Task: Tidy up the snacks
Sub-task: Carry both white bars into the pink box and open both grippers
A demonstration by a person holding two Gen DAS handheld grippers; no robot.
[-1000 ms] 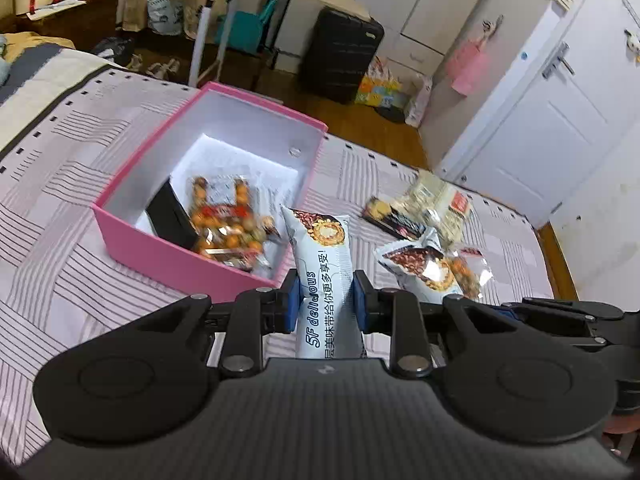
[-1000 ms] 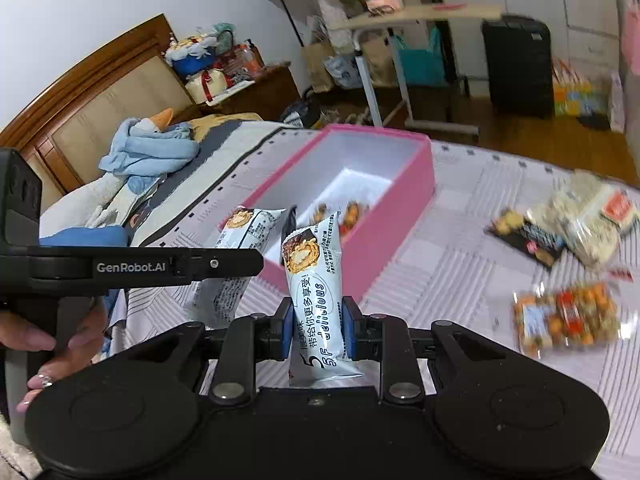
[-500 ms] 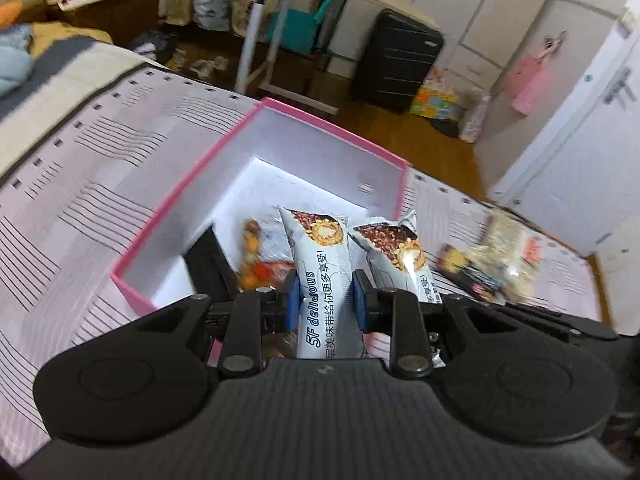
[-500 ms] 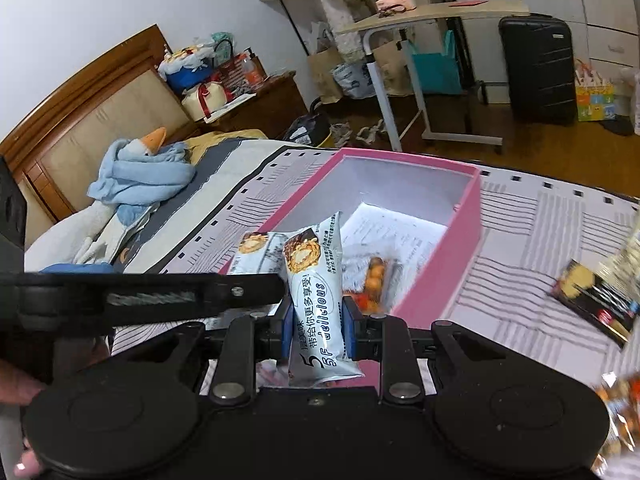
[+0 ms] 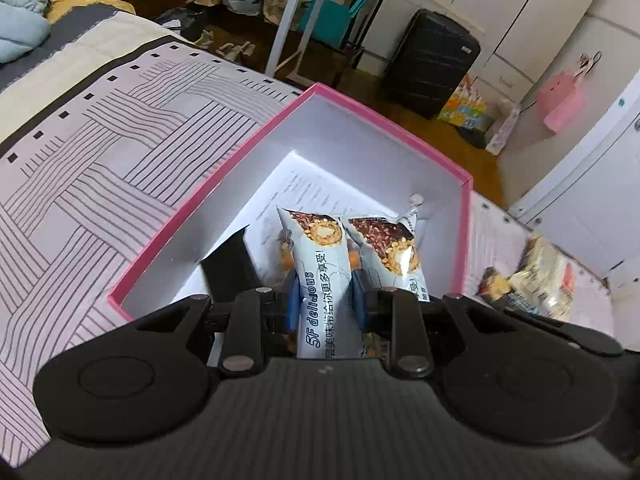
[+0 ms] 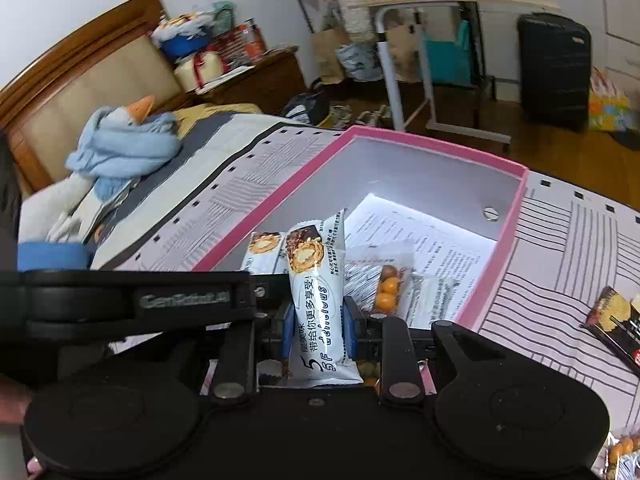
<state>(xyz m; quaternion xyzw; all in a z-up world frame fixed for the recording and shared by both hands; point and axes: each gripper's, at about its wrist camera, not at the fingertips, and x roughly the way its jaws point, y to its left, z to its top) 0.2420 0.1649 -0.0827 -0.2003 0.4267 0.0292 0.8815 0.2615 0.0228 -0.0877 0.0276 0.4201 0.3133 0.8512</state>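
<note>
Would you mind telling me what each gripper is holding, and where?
Each holds a white-and-blue snack packet by its lower half: left gripper its packet, right gripper its own.

Pink box [image 5: 224, 196] w/ white inside, pale-blue snack packs [image 5: 324, 280], lilac line-patterned bedspread [image 5: 100, 168].

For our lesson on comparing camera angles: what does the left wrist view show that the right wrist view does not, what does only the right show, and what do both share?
Only the left wrist view shows the pink bag hanging by the white door.

Only the right wrist view shows the wooden headboard and the blue scarf on the bed.

Both show the pink box, the black suitcase, and two white snack packets, one clamped in the left gripper and one in the right gripper.
</note>
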